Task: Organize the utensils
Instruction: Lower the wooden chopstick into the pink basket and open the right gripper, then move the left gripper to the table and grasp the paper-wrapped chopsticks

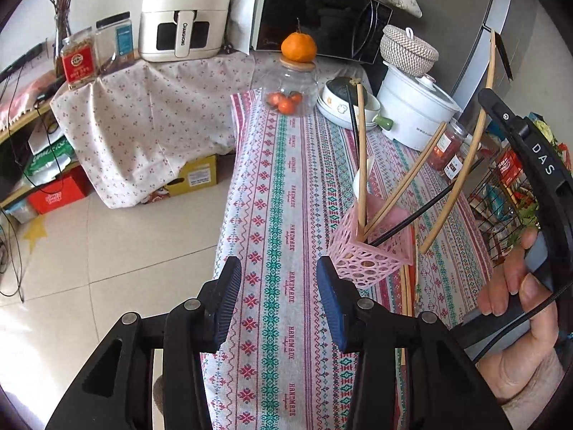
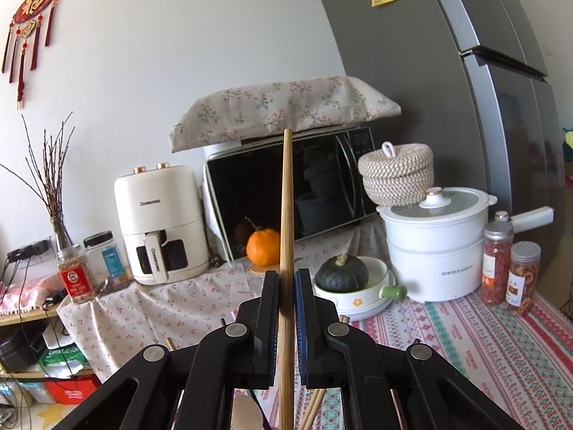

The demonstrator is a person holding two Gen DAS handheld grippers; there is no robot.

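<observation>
Left wrist view: my left gripper (image 1: 279,301) hangs spread wide w/ nothing between the blue pads, over the striped patterned tablecloth (image 1: 275,186), just left of the pink perforated plastic utensil basket (image 1: 370,251). The basket already holds several bamboo chopsticks (image 1: 362,165), a black chopstick (image 1: 422,211) and a white spoon (image 1: 361,179), all leaning out at loose angles. A few more bamboo sticks (image 1: 406,297) lie flat on the cloth right beside the basket. The long bamboo chopstick (image 1: 465,165) I carry w/ the other tool has its lower tip just right of the basket, outside the rim as far as I can tell. Risk: if I lower from here the tip misses the opening & lands on the cloth, or knocks the leaning sticks. The basket looks light, so a sideways nudge could tip it, and my left tool isn't bracing it.

Right wrist view: my right gripper (image 2: 286,286) is pinching that long bamboo chopstick (image 2: 286,215) upright, pads pressed on its shaft. The stick is thin & smooth, so it could pivot or slip in the pinch. The basket isn't visible here, so aiming from this view is blind.
</observation>
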